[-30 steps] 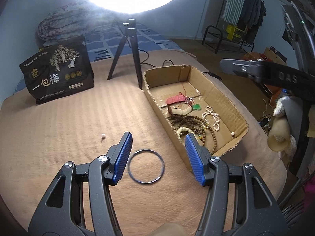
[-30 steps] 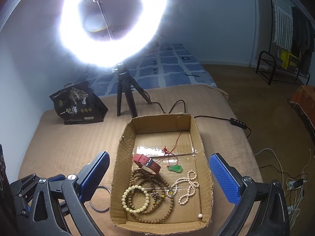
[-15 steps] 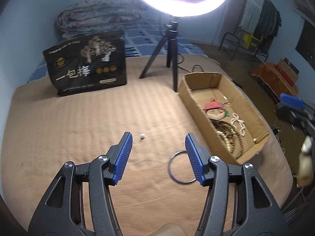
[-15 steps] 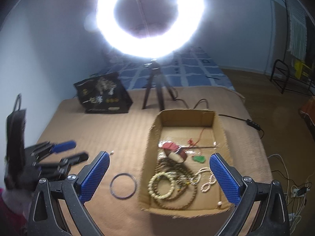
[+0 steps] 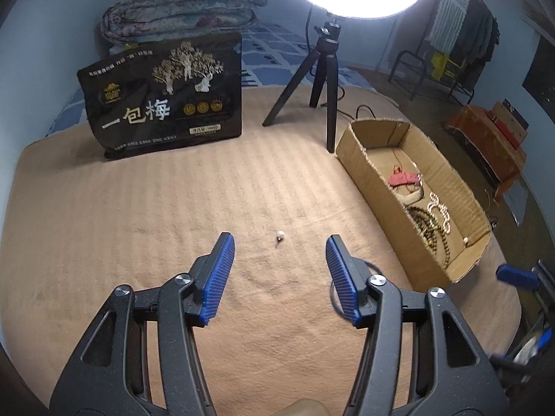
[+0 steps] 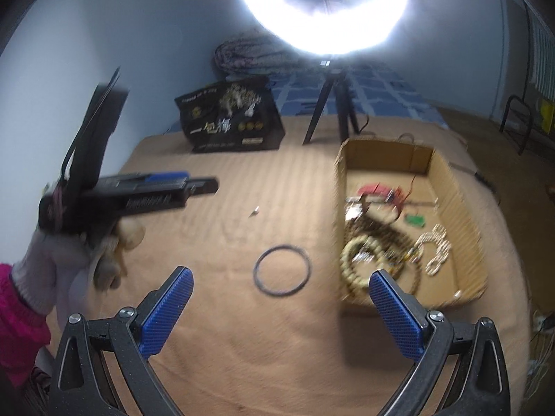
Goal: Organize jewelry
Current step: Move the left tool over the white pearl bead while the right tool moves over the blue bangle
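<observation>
I am holding my left gripper [image 5: 279, 253] over the tan blanket [image 5: 138, 215] with its blue fingers [image 5: 219, 270] spread wide and gripping nothing. A small pearl earring [image 5: 279, 235] is lying on the blanket just ahead of the gap between them, apart from both pads. A thin dark bangle [image 6: 282, 270] is lying flat on the blanket; in my left view it is mostly hiding behind my right-side finger, only an arc of it showing. My right gripper [image 6: 280, 306] is also standing wide open and empty, with the bangle resting just ahead between its fingers, touching neither. The cardboard box [image 6: 461, 208] is sitting to the right of the bangle, near it but apart, and it is holding the jewelry already gathered: wooden bead strands [image 6: 378, 239], a pale bead bracelet [image 6: 348, 263], a pearl string [image 6: 437, 253], a green pendant [image 6: 415, 221] and a red strap [image 5: 402, 178]. In my right view my gloved left hand [image 6: 66, 260] is gripping the other tool at the left edge. A black printed bag [image 5: 163, 97] and a ring light on a tripod [image 5: 324, 79] are standing at the far end of the blanket.
</observation>
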Motion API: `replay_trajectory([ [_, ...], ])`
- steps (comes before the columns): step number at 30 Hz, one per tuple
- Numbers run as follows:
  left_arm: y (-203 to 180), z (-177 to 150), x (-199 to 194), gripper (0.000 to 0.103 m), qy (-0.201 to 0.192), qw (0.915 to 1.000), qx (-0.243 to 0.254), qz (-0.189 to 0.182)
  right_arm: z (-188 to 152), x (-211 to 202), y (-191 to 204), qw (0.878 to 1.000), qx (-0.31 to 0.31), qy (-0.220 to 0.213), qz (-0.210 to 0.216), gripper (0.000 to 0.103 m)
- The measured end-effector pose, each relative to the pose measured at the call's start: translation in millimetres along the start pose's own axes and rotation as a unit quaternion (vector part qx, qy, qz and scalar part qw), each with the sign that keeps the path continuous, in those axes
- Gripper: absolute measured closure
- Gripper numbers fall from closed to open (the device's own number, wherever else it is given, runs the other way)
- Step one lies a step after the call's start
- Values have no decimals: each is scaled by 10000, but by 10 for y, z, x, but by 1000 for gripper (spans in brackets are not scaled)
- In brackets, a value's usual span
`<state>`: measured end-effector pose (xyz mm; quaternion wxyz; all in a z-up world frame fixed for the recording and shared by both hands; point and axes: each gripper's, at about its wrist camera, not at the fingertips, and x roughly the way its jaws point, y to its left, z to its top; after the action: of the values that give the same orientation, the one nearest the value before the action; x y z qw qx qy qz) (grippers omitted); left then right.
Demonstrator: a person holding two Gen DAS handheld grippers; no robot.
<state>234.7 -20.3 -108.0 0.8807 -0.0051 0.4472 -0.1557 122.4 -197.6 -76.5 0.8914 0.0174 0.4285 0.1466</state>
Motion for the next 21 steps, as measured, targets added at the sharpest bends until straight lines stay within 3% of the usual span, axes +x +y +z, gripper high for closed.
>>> replay_trajectory([
  [5,30,-64,167,52,123,9997,193,-115,-225,188,96,9998,199,-61,-69,1],
  [11,50,-126,366,59,164,9986,396,-296,-395,478,143,9988,279,-37,-393,12],
  [21,65,-214,691,60,238,9962,664,-510,-424,765,121,9961,524,-39,-709,17],
])
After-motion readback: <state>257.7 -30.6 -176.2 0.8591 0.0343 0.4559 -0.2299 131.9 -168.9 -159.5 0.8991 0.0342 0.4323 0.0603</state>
